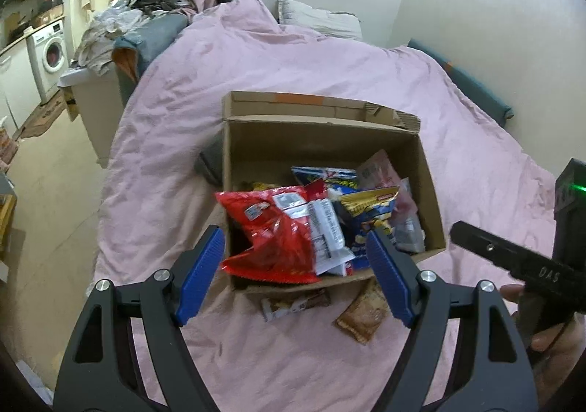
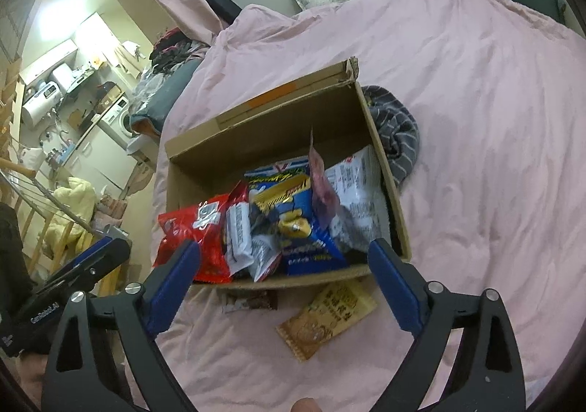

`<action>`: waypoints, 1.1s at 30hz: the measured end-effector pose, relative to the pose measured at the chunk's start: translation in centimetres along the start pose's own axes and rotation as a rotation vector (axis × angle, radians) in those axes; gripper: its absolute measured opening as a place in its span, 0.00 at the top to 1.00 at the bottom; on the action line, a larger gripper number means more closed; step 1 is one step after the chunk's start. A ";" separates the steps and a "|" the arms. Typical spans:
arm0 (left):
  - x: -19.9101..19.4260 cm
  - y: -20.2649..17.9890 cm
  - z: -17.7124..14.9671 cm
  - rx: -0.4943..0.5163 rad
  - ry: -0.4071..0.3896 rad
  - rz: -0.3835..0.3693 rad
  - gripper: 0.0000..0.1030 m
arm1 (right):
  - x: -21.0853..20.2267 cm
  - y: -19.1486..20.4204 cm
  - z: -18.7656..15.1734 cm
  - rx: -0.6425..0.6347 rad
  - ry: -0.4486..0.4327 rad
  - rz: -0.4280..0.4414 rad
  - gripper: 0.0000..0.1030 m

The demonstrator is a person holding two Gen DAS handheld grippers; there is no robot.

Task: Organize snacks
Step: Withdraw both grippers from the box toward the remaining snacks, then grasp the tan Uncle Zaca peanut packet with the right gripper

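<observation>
Your cardboard box (image 2: 381, 155) on the pink bed (image 2: 476, 118) holds most snacks. Two packets, brown wrapper (image 2: 327, 316) and dark bar (image 2: 249, 300), apparently remain outside. Left gripper (image 1: 295, 269) and right gripper (image 2: 284, 283) hover released, empty.

Both views are dim and slightly soft, with a warm indoor cast. The brightest spot is a blown-out glare patch on the far-left wall (image 2: 55, 23) above the kitchen corner in the right wrist view. The pink bedcover (image 1: 293, 60) shows gentle shadows in its folds. The cardboard box (image 1: 432, 214) is shaded inside its far wall. Fisheye distortion bends the room at the edges, with black corners. A small green light (image 1: 578, 187) glows at the right.
</observation>
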State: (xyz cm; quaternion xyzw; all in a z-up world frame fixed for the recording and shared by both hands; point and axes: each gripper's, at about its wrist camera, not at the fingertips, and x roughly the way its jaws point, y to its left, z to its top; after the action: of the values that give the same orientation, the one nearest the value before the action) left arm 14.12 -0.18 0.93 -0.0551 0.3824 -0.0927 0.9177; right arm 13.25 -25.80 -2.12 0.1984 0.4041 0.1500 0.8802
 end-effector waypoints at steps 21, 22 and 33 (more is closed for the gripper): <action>1.5 3.2 -3.9 -0.120 0.141 0.051 0.15 | 2.1 -5.8 -3.5 0.170 0.185 -0.012 0.08; 1.5 3.5 -3.9 -0.130 0.143 0.052 0.15 | 2.6 -5.8 -3.6 0.176 0.200 -0.011 0.08; 1.4 5.0 -3.9 -0.165 0.156 0.034 0.15 | 12.1 -4.0 -6.4 0.218 0.423 -0.149 0.08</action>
State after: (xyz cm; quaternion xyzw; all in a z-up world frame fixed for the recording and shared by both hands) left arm 12.96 4.24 -3.63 -0.1165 0.4599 -0.0493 0.8789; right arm 16.33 -22.69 -15.73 0.2259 0.6067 0.0783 0.7581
